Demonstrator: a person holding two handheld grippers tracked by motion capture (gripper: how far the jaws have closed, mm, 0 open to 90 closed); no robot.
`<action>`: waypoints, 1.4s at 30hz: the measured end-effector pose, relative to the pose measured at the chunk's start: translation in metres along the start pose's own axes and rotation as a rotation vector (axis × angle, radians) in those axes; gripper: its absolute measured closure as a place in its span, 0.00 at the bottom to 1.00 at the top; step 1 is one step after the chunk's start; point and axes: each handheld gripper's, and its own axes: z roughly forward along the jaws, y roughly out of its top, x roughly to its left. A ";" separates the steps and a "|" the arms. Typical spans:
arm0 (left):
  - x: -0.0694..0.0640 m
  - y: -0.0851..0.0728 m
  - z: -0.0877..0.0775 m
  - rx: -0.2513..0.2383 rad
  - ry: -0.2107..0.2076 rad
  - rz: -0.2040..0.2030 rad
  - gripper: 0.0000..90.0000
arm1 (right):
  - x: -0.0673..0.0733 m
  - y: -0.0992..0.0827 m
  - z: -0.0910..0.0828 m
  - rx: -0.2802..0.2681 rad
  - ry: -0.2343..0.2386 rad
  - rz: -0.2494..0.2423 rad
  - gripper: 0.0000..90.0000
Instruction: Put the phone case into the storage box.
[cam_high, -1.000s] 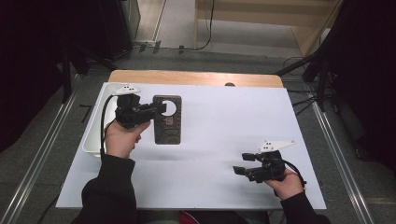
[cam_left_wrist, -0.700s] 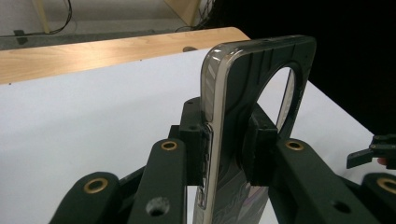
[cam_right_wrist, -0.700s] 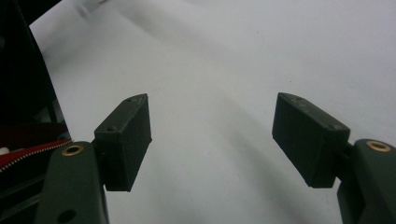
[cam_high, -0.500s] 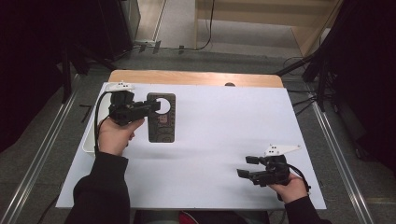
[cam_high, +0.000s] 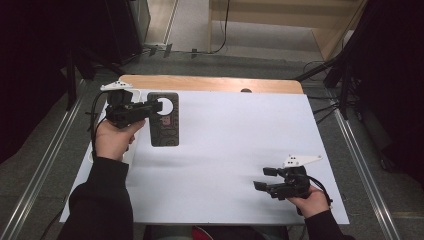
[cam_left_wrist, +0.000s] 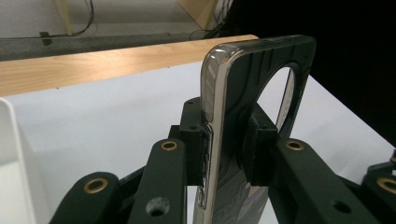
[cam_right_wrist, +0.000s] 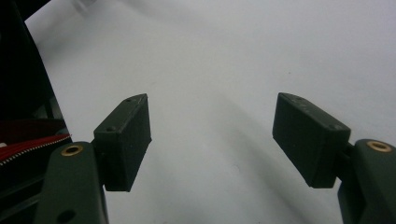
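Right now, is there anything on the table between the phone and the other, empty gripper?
No. In the high view, only bare white table lies between the phone and the right gripper.

light: bright on table (cam_high: 225, 150) | surroundings: dark | right gripper view: soft, blurred

The phone case (cam_high: 163, 120) is dark, near black, with a silvery edge and a round cut-out. Both the left gripper (cam_high: 150, 108) and the right gripper (cam_high: 261, 179) are black. The bench (cam_high: 235, 145) is white with a light wooden strip at its far edge.
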 end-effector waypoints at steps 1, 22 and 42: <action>0.001 0.001 -0.001 -0.001 0.003 -0.002 0.81 | 0.000 0.000 0.000 -0.001 0.001 0.000 0.30; 0.020 0.024 -0.024 -0.022 0.046 -0.003 0.81 | 0.001 0.001 0.002 0.000 0.000 -0.007 0.30; 0.040 0.043 -0.049 -0.054 0.116 -0.007 0.81 | 0.005 0.002 0.004 0.006 0.007 -0.017 0.30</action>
